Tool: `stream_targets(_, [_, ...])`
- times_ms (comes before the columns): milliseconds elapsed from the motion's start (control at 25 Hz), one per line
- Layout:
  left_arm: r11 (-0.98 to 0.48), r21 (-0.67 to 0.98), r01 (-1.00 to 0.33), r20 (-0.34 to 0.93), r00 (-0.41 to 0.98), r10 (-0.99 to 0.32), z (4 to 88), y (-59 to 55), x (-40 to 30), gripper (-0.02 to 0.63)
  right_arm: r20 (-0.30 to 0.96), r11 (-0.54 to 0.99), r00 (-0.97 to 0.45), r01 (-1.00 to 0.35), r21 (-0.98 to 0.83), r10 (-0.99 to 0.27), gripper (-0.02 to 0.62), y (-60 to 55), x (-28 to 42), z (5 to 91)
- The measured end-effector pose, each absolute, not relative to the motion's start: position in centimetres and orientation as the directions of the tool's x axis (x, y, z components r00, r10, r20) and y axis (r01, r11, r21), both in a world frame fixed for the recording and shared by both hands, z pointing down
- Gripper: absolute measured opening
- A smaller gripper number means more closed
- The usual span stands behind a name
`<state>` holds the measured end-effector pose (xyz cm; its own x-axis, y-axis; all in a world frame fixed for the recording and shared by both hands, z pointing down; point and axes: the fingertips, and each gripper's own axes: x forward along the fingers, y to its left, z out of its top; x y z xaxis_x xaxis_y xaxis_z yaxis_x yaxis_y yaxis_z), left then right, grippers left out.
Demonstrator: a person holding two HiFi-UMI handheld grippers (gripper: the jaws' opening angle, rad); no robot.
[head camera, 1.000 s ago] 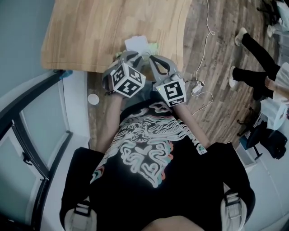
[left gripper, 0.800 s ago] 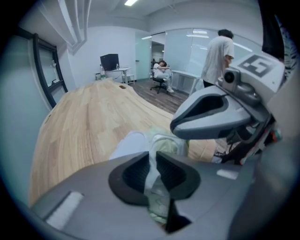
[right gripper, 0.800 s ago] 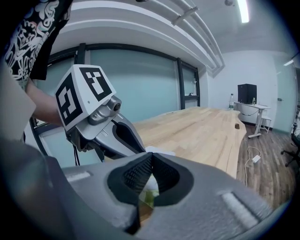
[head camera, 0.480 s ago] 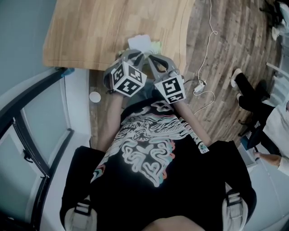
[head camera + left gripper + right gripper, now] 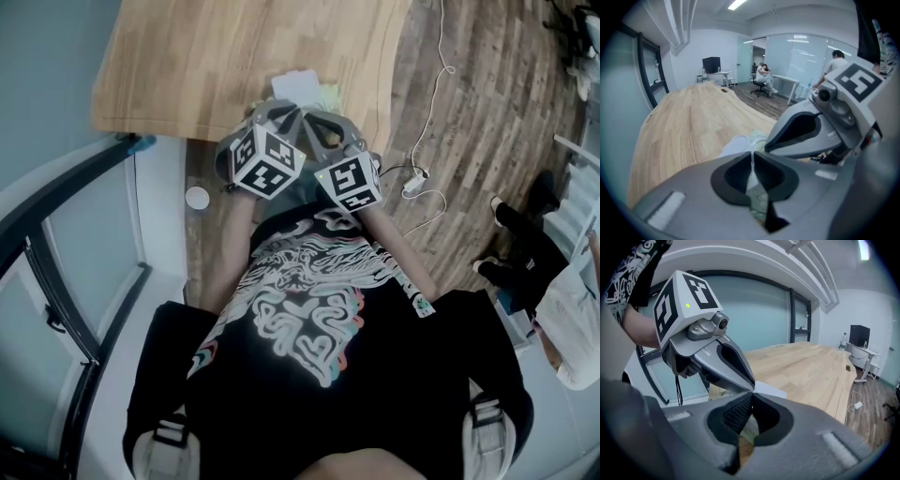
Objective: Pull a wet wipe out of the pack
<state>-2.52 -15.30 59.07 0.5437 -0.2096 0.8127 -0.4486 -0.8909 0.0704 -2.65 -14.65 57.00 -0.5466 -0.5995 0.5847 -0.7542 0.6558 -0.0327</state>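
1. Left gripper [image 5: 751, 157]: the jaws have just been closing. The pads are now almost together and clenched on a thin white sheet [image 5: 751, 169], seen edge-on between them. Whether it is the wet wipe or the pack's flap cannot be told.
2. Right gripper [image 5: 751, 397]: clenched, tips met, with nothing seen between the pads. It is held just beside the left gripper, the tips close together.
3. Pack [image 5: 302, 87]: white with some green, lying at the near edge of the counter [image 5: 216, 66], toward its right corner. Both grippers' tips are placed over it.
4. Step judged: a pinch is being set at the pack's opening. The pull is not yet begun, as no length of wipe is seen drawn out.
5. Next move, as judged: the pinch is to be kept firm and the left gripper raised up and away from the pack. The pack should be held down by the right gripper. It looks light and could be lifted along with the sheet.
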Motion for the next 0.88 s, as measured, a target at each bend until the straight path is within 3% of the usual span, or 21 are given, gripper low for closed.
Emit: stream_targets(880, [-0.878, 0.075, -0.472, 0.806, 0.548, -0.226, 58.1, -15.4, -3.6, 0.005, 0.606, 0.664, -0.562, -0.744, -0.072, -0.563, 0.003, -14.6, -3.8, 57.6])
